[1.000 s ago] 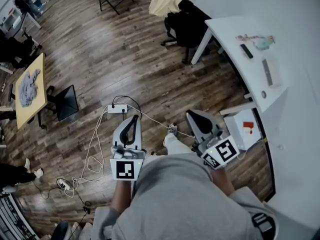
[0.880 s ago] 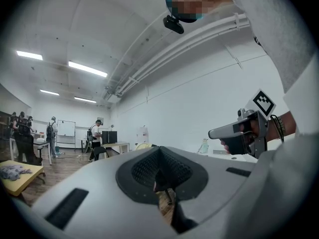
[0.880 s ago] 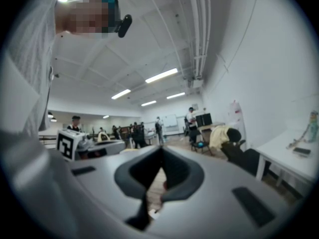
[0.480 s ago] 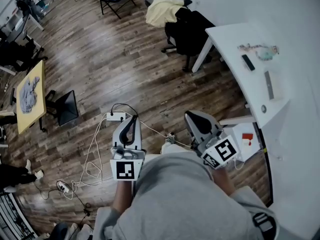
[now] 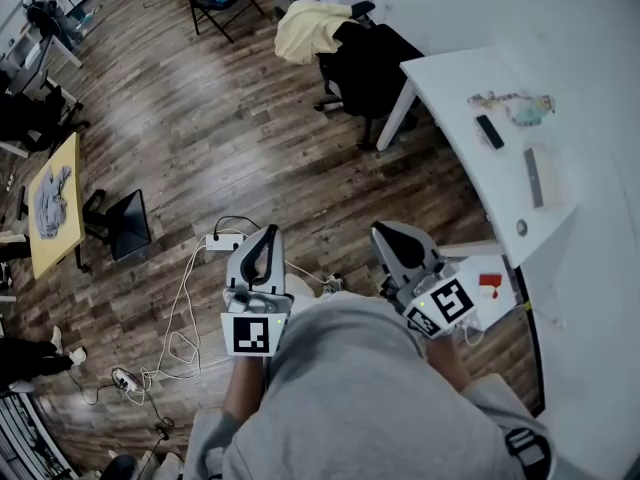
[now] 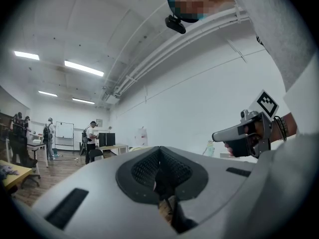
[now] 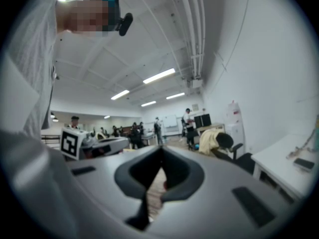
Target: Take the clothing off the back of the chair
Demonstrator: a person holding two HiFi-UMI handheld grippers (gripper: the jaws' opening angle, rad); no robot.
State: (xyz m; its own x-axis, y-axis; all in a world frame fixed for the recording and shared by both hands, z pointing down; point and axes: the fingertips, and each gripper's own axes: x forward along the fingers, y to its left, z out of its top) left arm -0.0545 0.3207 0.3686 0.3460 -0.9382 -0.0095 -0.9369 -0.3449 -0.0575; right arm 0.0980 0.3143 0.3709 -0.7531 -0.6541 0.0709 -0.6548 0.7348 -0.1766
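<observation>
A pale yellow garment [image 5: 308, 28] hangs over the back of a black office chair [image 5: 368, 66] at the far end of the wooden floor, next to a white table [image 5: 470, 98]. In the right gripper view the garment [image 7: 212, 142] and chair [image 7: 235, 157] are small and distant. My left gripper [image 5: 268, 236] and right gripper [image 5: 386, 232] are held level in front of the person's body, far short of the chair. Both are shut with nothing between the jaws, as the left gripper view [image 6: 159, 151] and right gripper view [image 7: 160, 151] show.
A power strip [image 5: 222, 243] with trailing cables lies on the floor just ahead of the left gripper. A yellow table [image 5: 55, 203] with a grey cloth and a black stool [image 5: 125, 223] stand at left. A white box [image 5: 490, 288] sits under the table. People stand far off.
The person has walked towards the chair: chair, garment and table have slid down the head view and look nearer. Both grippers keep the same pose and stay shut.
</observation>
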